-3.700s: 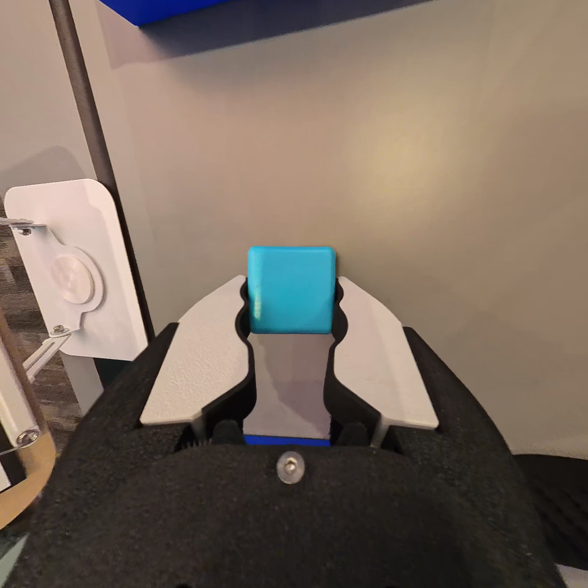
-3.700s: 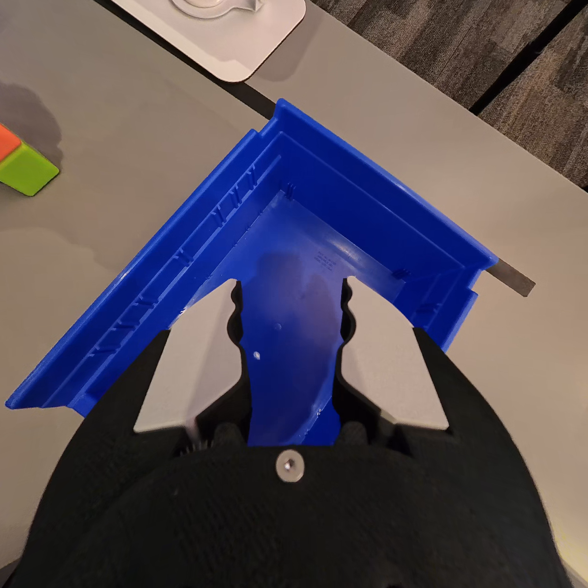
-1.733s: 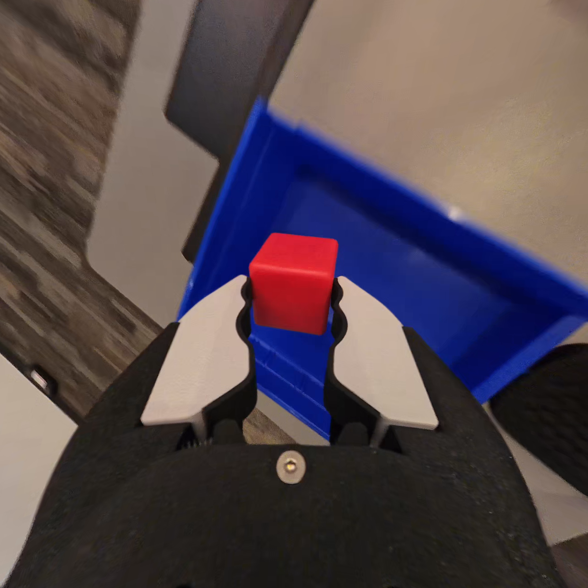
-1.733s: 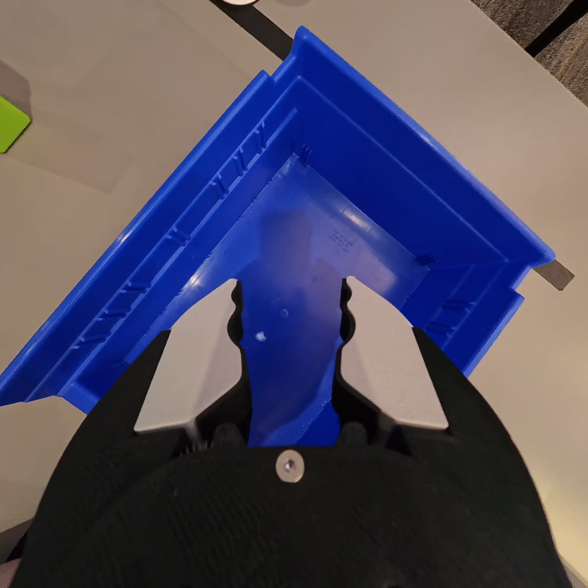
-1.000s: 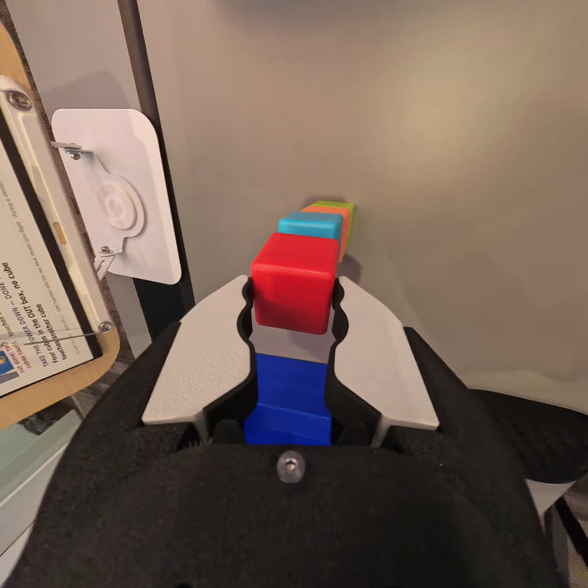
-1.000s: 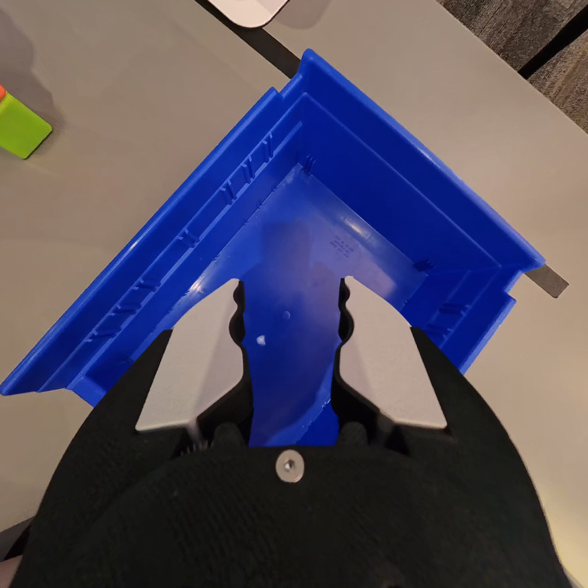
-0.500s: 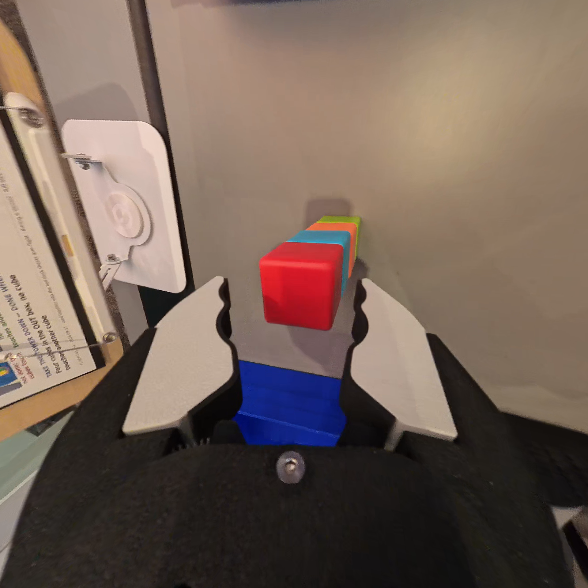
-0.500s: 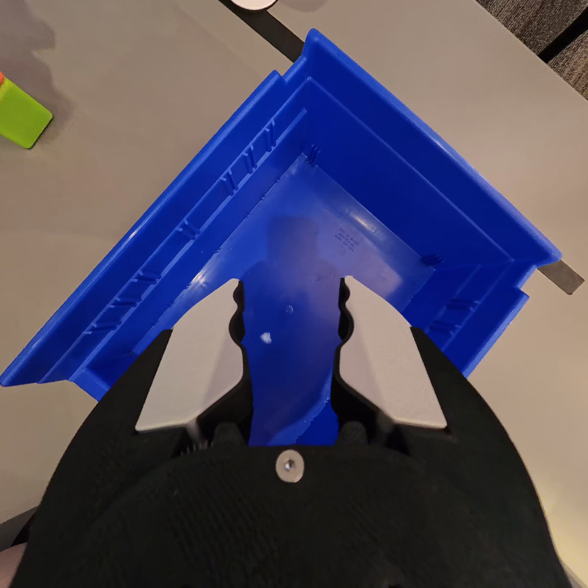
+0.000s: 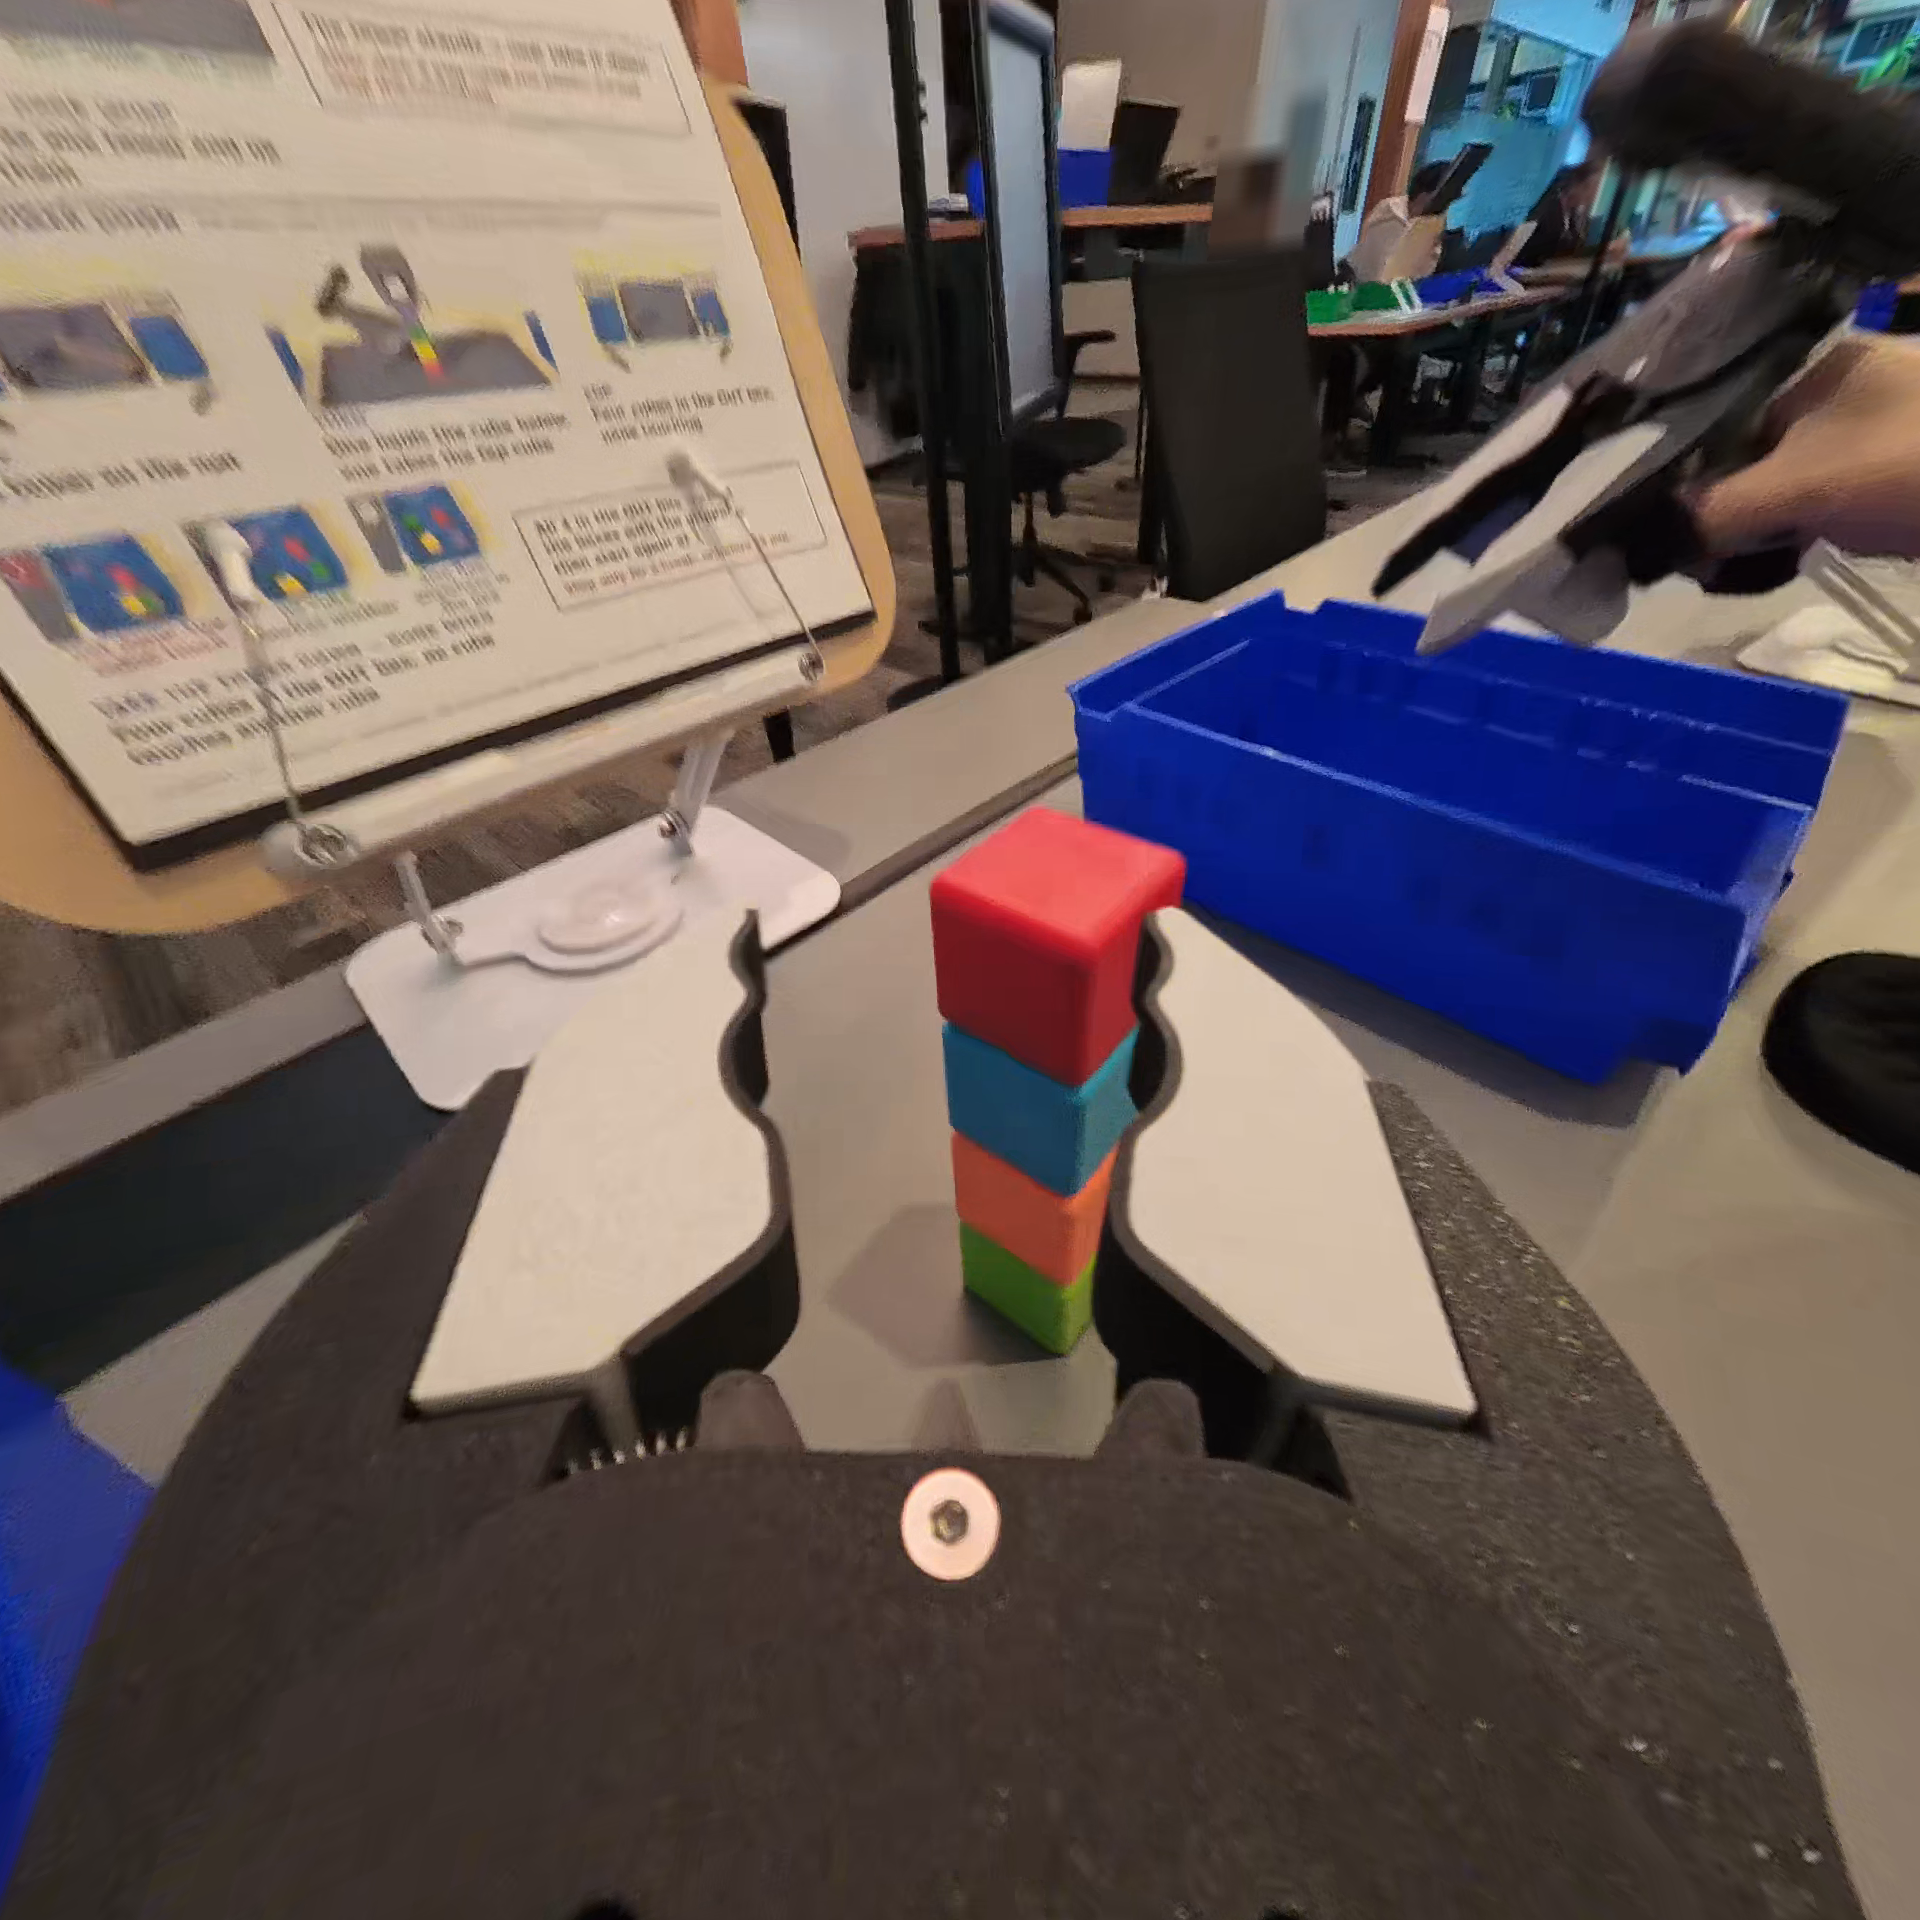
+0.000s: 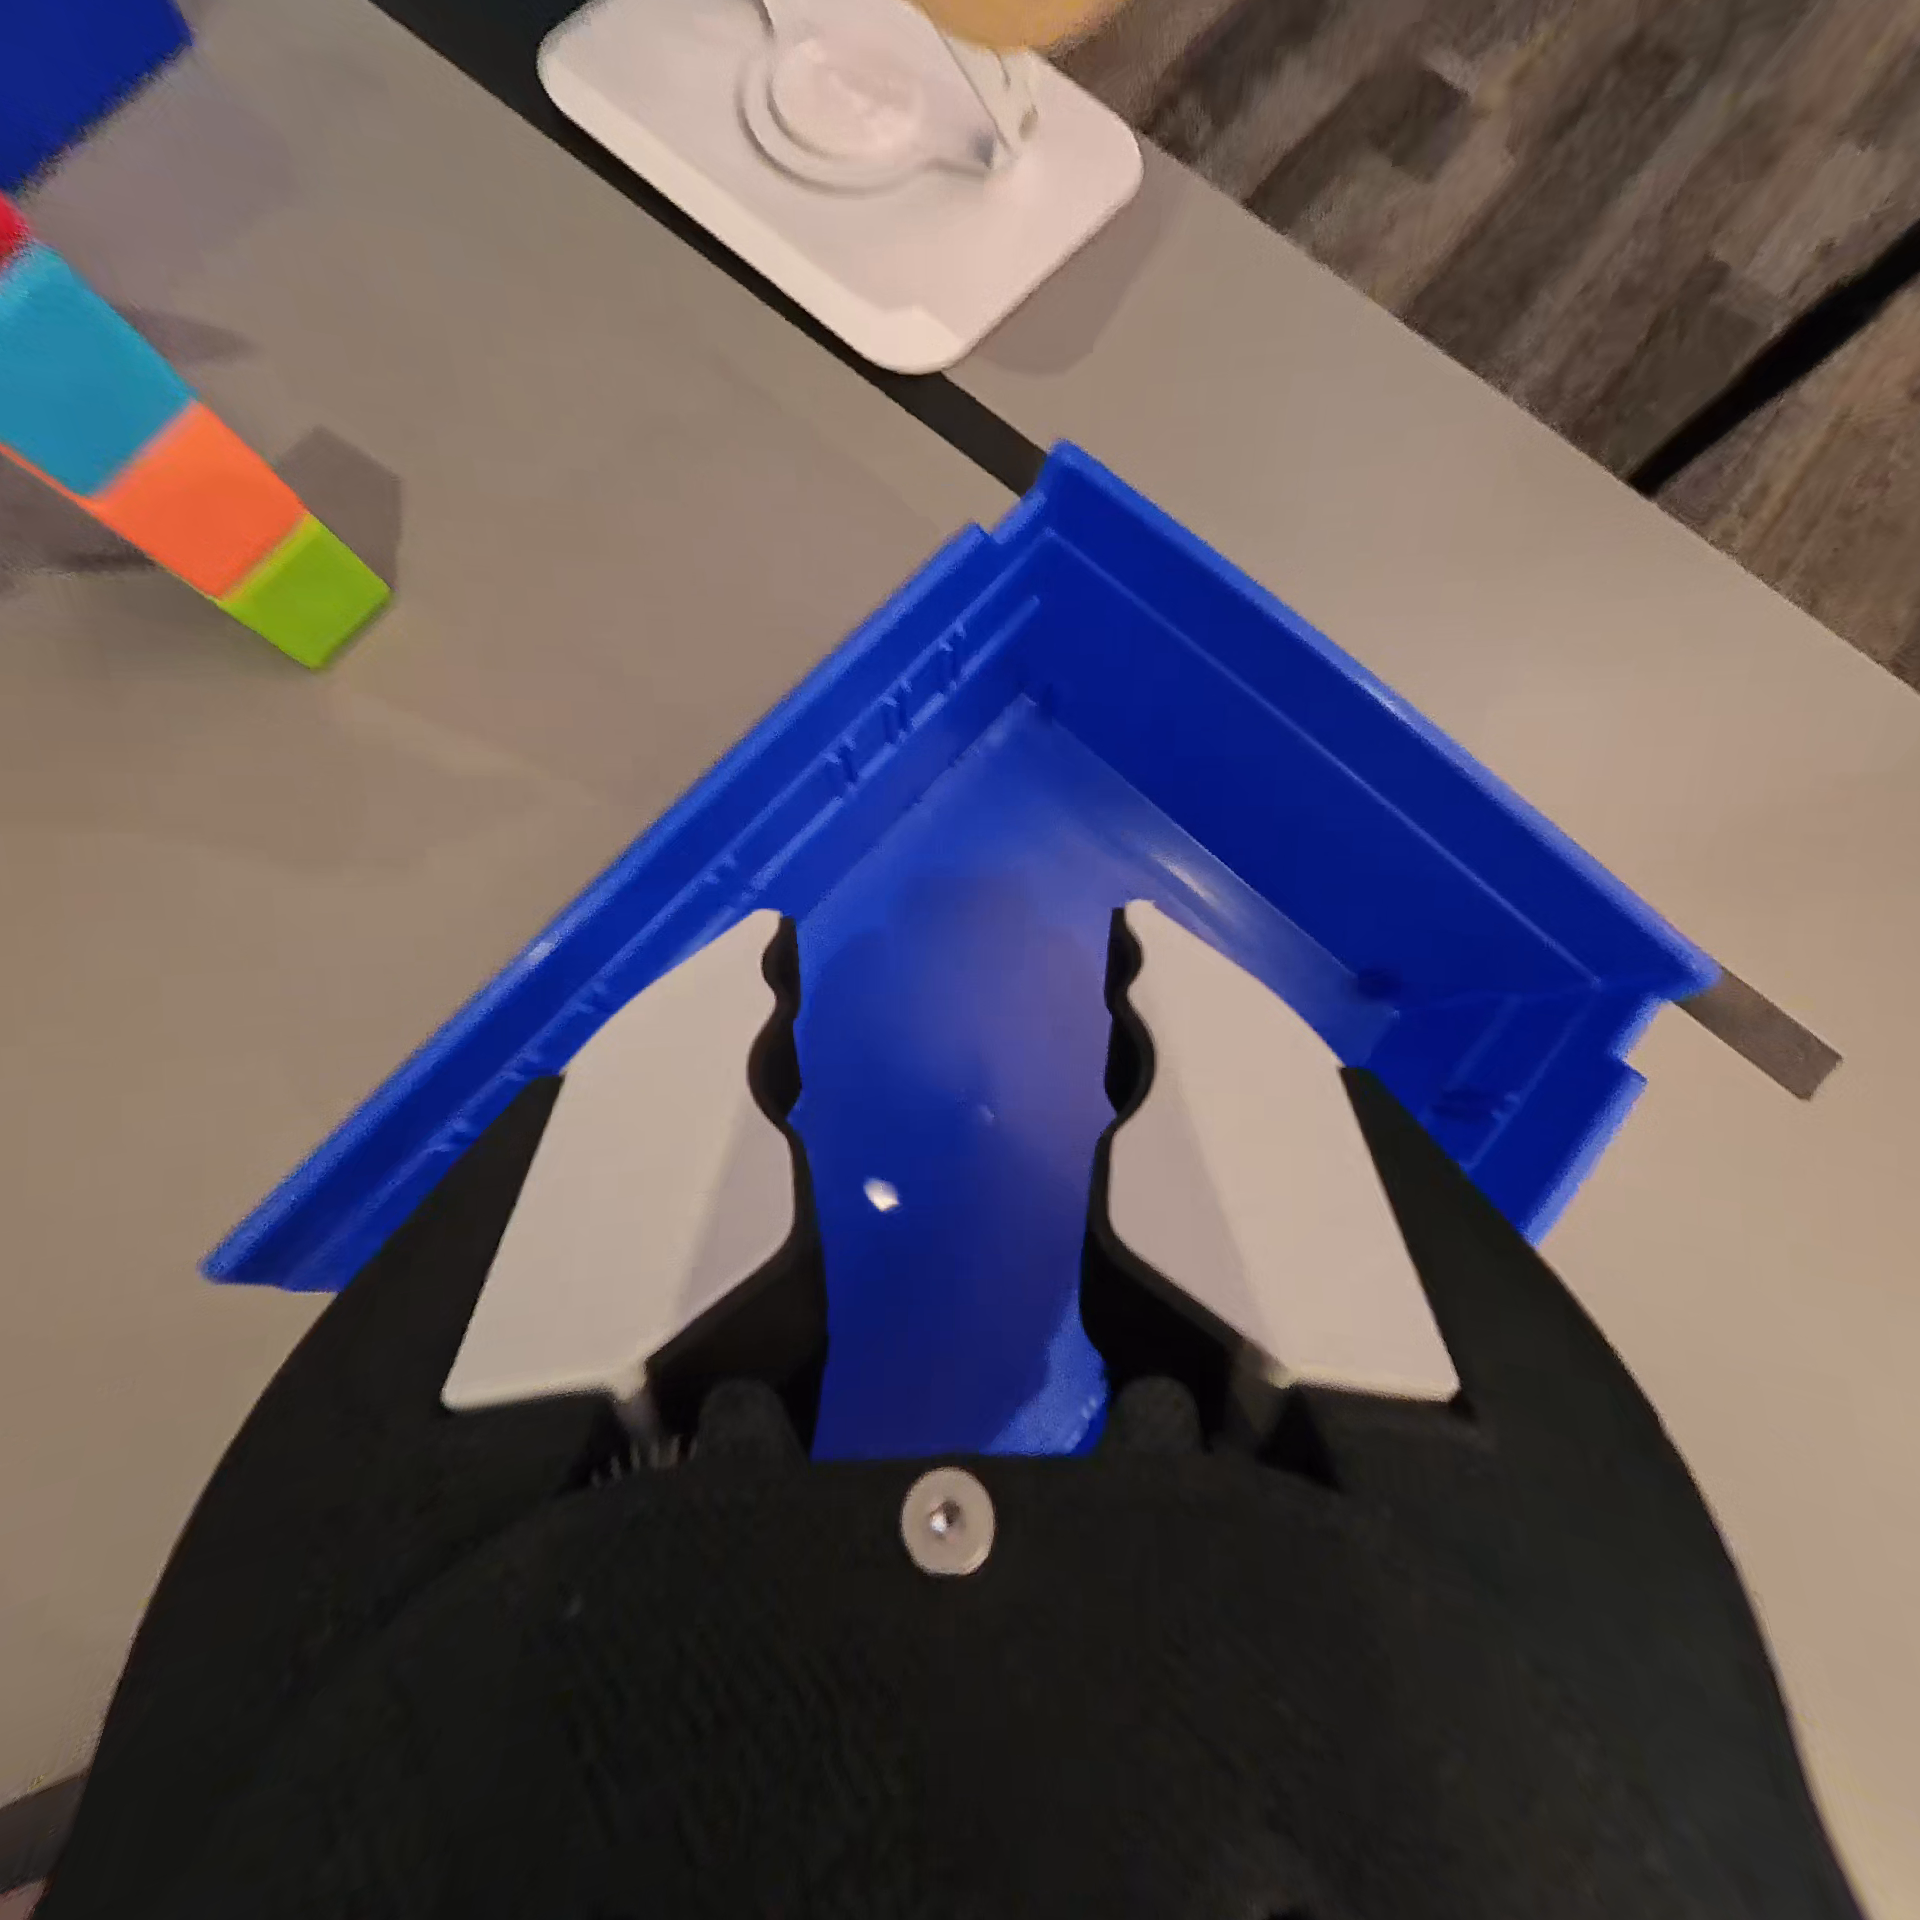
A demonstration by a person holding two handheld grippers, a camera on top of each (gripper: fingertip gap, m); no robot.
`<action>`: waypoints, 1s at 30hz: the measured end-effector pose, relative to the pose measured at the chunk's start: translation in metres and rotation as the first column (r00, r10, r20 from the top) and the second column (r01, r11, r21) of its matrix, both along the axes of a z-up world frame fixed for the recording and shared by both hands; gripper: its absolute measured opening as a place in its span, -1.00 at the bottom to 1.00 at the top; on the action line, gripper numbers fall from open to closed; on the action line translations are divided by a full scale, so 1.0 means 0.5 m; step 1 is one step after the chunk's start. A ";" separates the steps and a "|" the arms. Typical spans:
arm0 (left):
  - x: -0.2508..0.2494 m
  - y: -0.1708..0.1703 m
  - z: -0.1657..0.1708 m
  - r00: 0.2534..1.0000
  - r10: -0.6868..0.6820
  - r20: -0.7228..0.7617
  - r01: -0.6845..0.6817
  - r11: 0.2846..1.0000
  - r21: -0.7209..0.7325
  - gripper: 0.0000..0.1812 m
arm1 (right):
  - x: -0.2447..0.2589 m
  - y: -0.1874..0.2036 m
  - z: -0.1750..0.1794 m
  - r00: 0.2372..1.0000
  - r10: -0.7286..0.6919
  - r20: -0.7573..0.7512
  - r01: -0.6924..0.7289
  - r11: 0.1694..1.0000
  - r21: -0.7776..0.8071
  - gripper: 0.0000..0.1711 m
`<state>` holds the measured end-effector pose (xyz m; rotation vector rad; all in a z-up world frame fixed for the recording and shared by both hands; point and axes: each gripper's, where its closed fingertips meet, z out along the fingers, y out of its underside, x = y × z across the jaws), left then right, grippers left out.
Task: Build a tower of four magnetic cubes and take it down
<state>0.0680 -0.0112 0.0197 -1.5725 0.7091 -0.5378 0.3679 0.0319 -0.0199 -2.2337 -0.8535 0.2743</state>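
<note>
a tower of four magnetic cubes stands upright on the grey counter (image 9: 1714,1299): green cube (image 9: 1023,1291) at the bottom, then orange cube (image 9: 1029,1205), light blue cube (image 9: 1034,1107) and red cube (image 9: 1044,940) on top. the left gripper (image 9: 951,940) frames the tower with its jaws apart, the stack close against the right finger. beside the tower sits an empty blue bin (image 10: 1195,727). the right gripper (image 10: 945,920) hangs over that bin, jaws apart and holding nothing. an instruction board on a white stand (image 9: 592,935) stands behind.
</note>
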 end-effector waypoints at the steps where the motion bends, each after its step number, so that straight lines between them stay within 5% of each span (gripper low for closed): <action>1: 0.005 0.004 -0.020 1.000 -0.011 -0.007 0.011 0.999 -0.030 -0.18 | -0.012 -0.004 0.012 0.999 0.015 -0.033 -0.015 1.000 0.009 -0.32; 7: 0.040 0.007 -0.111 0.993 -0.104 -0.048 0.096 0.984 -0.147 -0.07 | -0.102 -0.019 0.137 0.965 0.126 -0.229 -0.074 0.972 0.225 -0.33; 14: 0.060 0.015 -0.130 0.992 -0.115 -0.047 0.114 0.993 -0.026 -0.15 | -0.257 -0.073 0.268 0.847 0.356 -0.396 -0.154 0.876 0.458 -0.34; 17: 0.069 0.022 -0.146 0.990 -0.141 -0.018 0.139 0.988 -0.061 -0.17 | -0.319 -0.087 0.263 0.793 0.441 -0.420 -0.219 0.849 0.480 -0.34; 23: 0.071 0.019 -0.142 0.967 -0.209 0.145 0.228 0.966 -0.124 -0.28 | -0.366 -0.066 0.190 0.804 0.441 -0.398 -0.288 0.875 0.389 -0.34; 30: 0.079 0.014 -0.149 0.968 -0.224 0.110 0.235 0.967 -0.099 -0.40 | -0.390 -0.068 0.162 0.776 0.472 -0.419 -0.343 0.872 0.349 -0.34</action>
